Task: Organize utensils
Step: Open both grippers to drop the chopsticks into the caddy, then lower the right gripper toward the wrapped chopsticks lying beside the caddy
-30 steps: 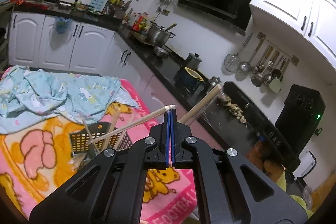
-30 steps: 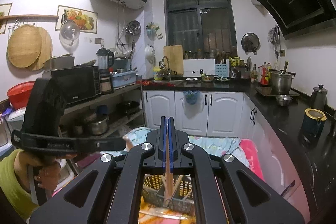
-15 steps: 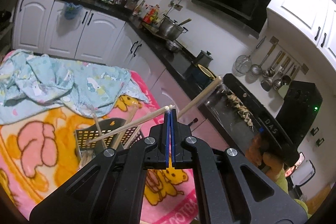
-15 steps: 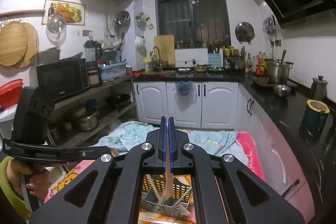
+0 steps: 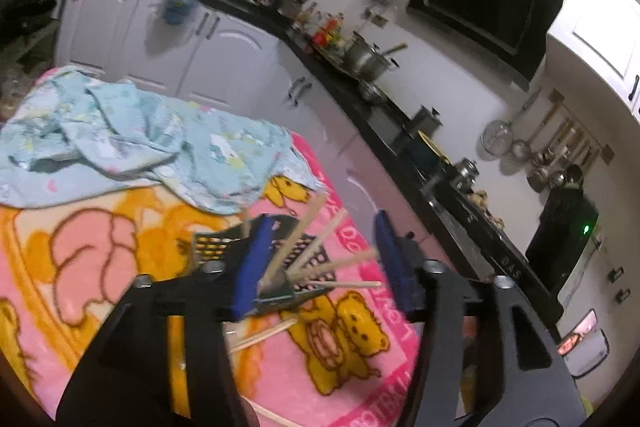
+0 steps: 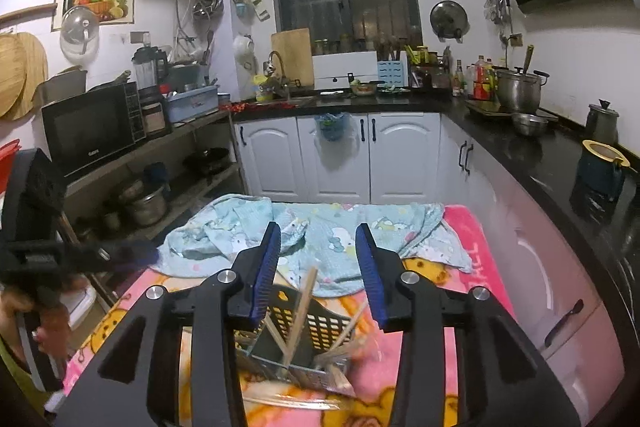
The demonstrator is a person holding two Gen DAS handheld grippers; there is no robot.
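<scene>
A black perforated utensil basket (image 6: 308,323) stands on a pink bear-print blanket (image 5: 100,247). It also shows in the left wrist view (image 5: 294,259). Several wooden chopsticks (image 6: 301,311) lean in it, their ends sticking out (image 5: 304,239). My left gripper (image 5: 320,263) is open and empty just above the basket. My right gripper (image 6: 318,277) is open and empty above the basket too. Two loose chopsticks (image 5: 262,335) lie on the blanket beside the basket.
A crumpled light blue cloth (image 6: 320,235) lies on the blanket behind the basket. A clear plastic wrapper (image 6: 292,401) lies in front of the basket. White cabinets (image 6: 340,155) and a black counter (image 6: 540,155) run behind and to the right. The left gripper's body (image 6: 36,251) shows at the left.
Both grippers opened. The chopsticks they held have dropped into the basket. Both grippers have moved closer down over the basket.
</scene>
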